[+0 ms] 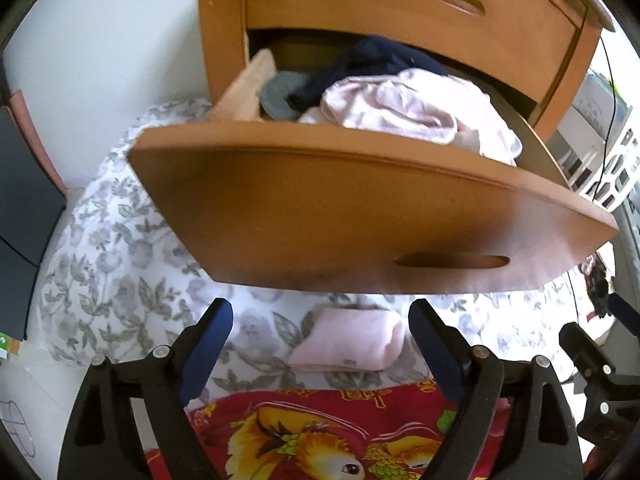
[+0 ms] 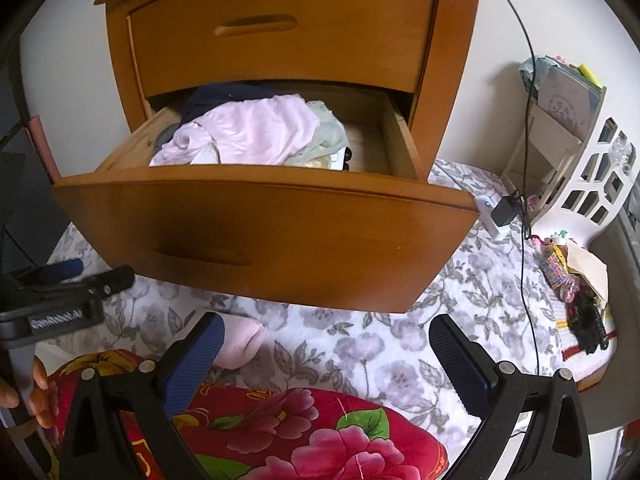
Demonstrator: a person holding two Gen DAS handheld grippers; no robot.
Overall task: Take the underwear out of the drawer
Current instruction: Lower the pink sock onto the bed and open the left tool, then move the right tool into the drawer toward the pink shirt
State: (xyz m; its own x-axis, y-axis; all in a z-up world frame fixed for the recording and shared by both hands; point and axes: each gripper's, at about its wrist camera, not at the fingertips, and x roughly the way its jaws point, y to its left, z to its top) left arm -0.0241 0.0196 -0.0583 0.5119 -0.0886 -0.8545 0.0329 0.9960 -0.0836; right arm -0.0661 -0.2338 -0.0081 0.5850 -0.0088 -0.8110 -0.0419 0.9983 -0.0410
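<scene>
The lower drawer [image 1: 320, 208] [image 2: 280, 232] of a wooden chest stands pulled out. It holds a crumpled pale pink garment [image 1: 400, 108] [image 2: 248, 132], a navy one [image 1: 380, 60] behind it, a grey roll [image 1: 280, 94] and a pale green lacy piece [image 2: 328, 136]. Folded pink underwear [image 1: 348, 340] [image 2: 240, 340] lies on the floral bedsheet below the drawer front. My left gripper [image 1: 320, 312] is open above it, its blue pads on either side and clear of the cloth. My right gripper [image 2: 326, 324] is open and empty over the sheet.
A red flowered quilt [image 1: 340, 432] [image 2: 280, 432] lies nearest me. The upper drawer [image 2: 280, 32] is shut. A black cable [image 2: 524, 200] and charger [image 2: 504, 210] run down the right side beside a white basket [image 2: 592, 168]. A person's fingers [image 2: 40, 392] show at far left.
</scene>
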